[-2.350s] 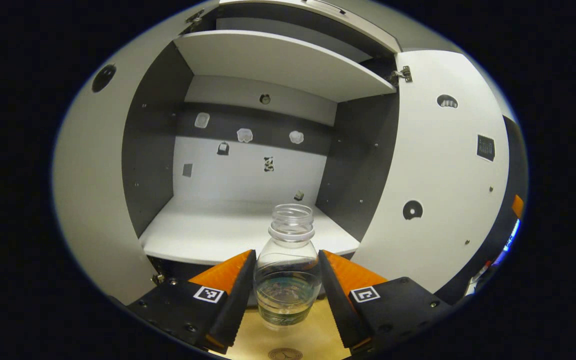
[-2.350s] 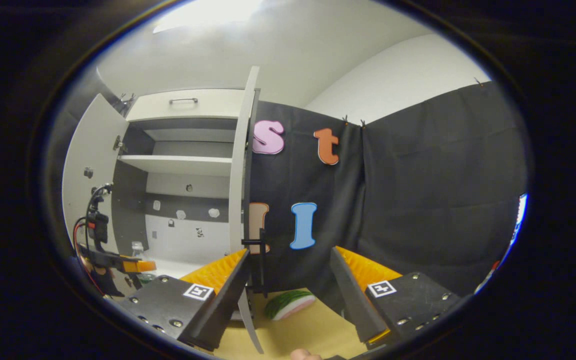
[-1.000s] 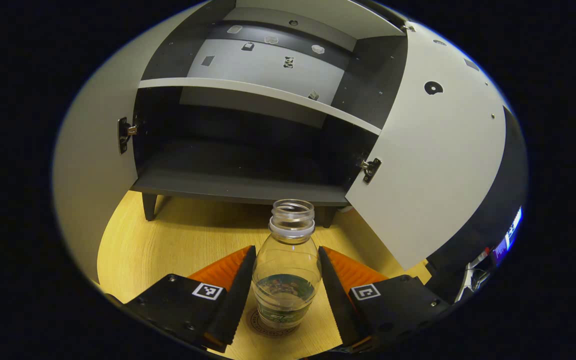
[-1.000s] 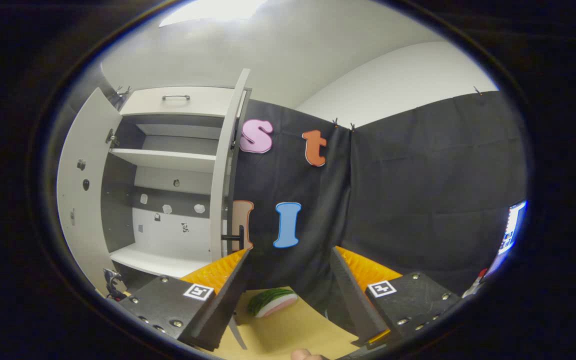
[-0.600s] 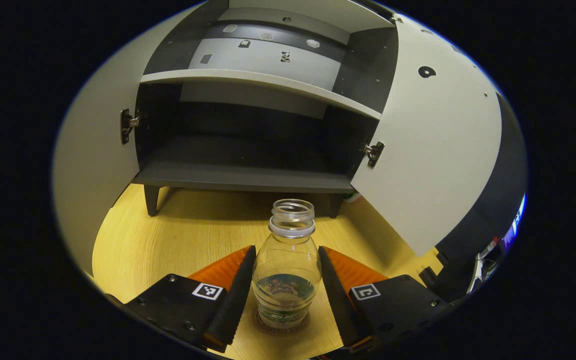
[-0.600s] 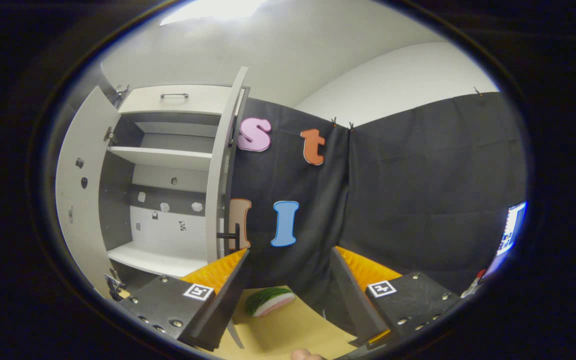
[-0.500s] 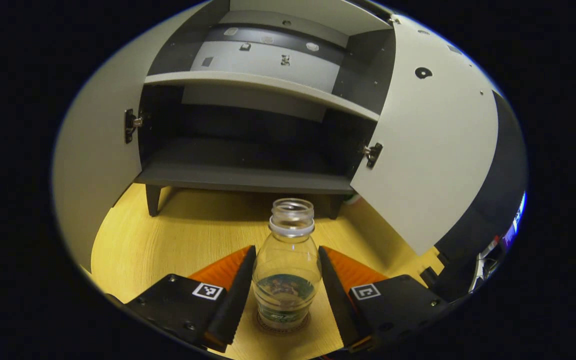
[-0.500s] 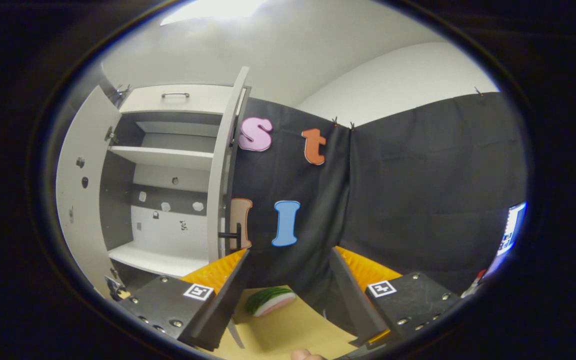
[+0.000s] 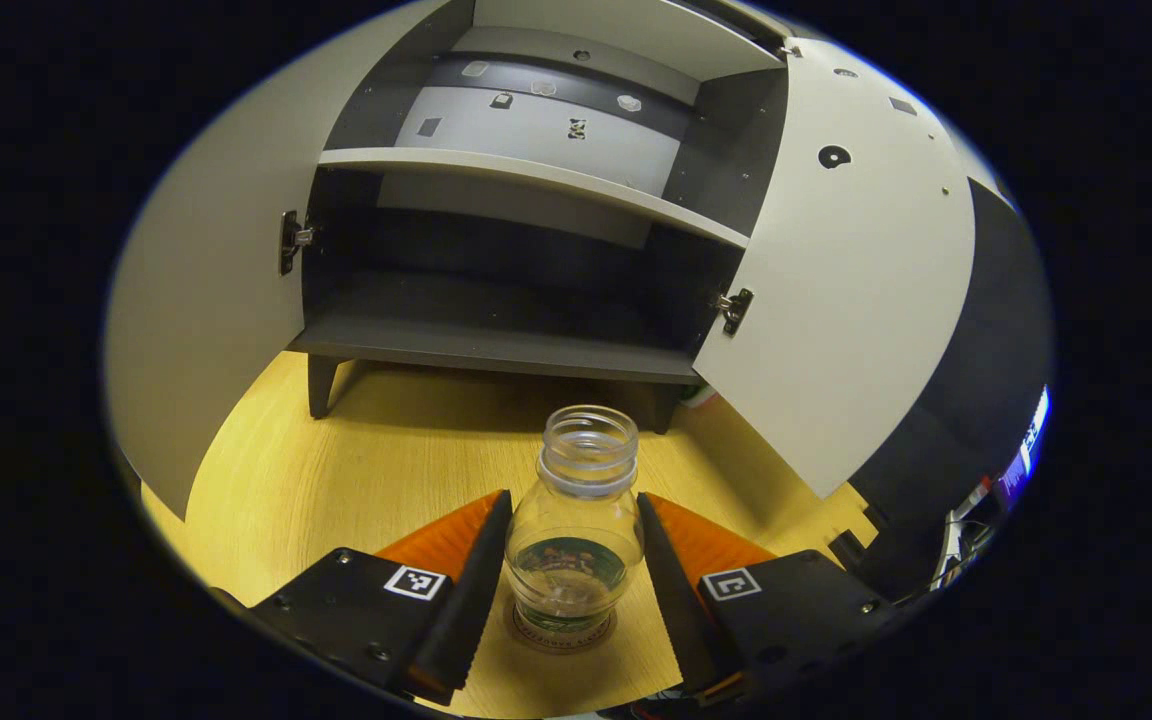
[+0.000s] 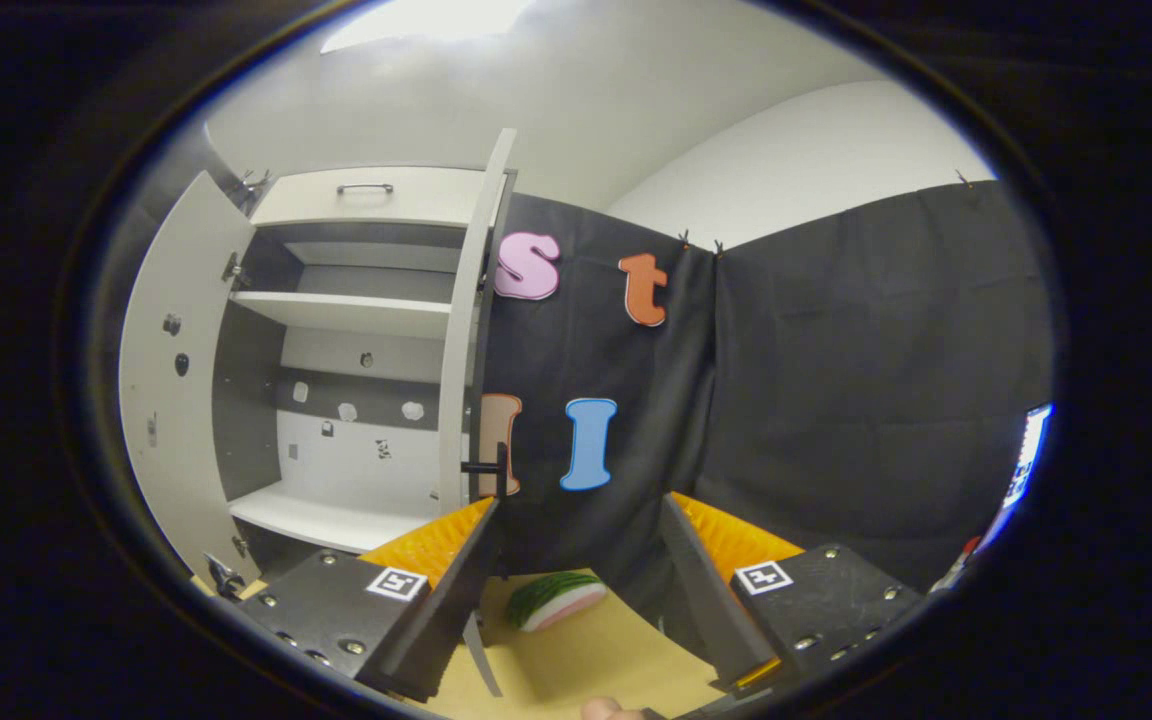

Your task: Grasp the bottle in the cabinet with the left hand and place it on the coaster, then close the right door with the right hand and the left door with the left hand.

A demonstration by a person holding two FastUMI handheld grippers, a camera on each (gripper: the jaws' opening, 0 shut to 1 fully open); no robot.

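Observation:
A clear, uncapped bottle with a green label stands upright on a round coaster on the wooden table. My left gripper is shut on it, one finger pressing each side of its body. Behind it the cabinet stands with both doors swung wide: the left door and the right door. In the right gripper view my right gripper is open and holds nothing. It hangs just right of the right door, seen edge-on with its dark handle.
The cabinet's shelf and dark bottom board hold nothing. A watermelon-slice toy lies on the table beyond my right fingers. A drawer with a handle tops the cabinet. A lit screen sits far right.
The left gripper carried the bottle out of the cabinet and down onto the coaster. In the last half second the bottle settled lower between the fingers. The right gripper barely shifted.

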